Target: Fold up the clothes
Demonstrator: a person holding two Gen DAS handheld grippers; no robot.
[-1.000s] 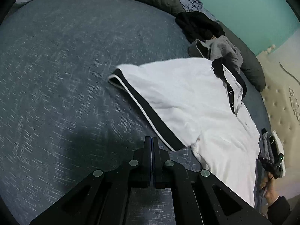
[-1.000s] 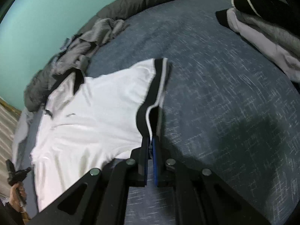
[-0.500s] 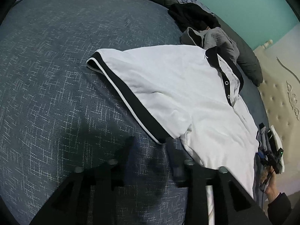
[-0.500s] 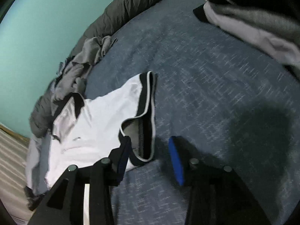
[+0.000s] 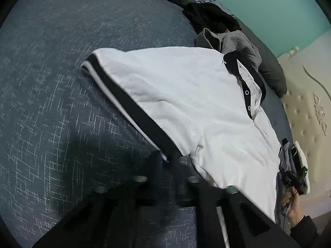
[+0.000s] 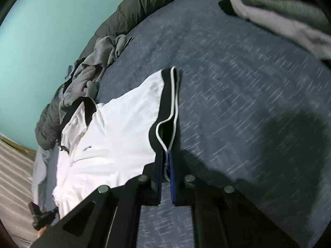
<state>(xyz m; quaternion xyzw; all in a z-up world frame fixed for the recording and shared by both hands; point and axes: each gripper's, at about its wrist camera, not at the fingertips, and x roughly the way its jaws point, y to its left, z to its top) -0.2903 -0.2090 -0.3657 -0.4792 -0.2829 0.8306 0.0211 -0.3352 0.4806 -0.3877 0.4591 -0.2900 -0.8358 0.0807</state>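
Right wrist view first: nearest the lens, the right gripper [image 6: 165,169] has its jaws drawn narrow around the black-and-white cuff of the white polo shirt [image 6: 115,136], the thin white piping cord running down between the blue pad and the black finger, so it looks pinched on the sleeve hem [image 6: 167,111]. In the left wrist view the left gripper [image 5: 165,163] is blurred; its fingers sit at the end of the other sleeve's dark band [image 5: 132,107] and seem to straddle it, but I cannot tell whether they are clamped or merely close. By my reading the fold is barely under way: the shirt lies face up and spread on the bed [image 5: 51,72], both sleeves out flat, no panel turned over yet, so sleeves, sides and the final halving all remain. The shirt itself is smooth, soft knit, lightly creased, with ribbed black cuffs edged in white, a black collar [image 5: 246,70] and a buttoned placket. Beneath it the bedcover is a blue-grey weave with pale crosshatch flecks. Farther off, a crumpled grey garment [image 6: 93,70] and a black one [image 5: 211,18] wait unfolded near a dark puffy duvet [image 6: 144,2], and far right in the right wrist view sits a stack of clothes [image 6: 285,12] against the teal wall [image 6: 41,31].
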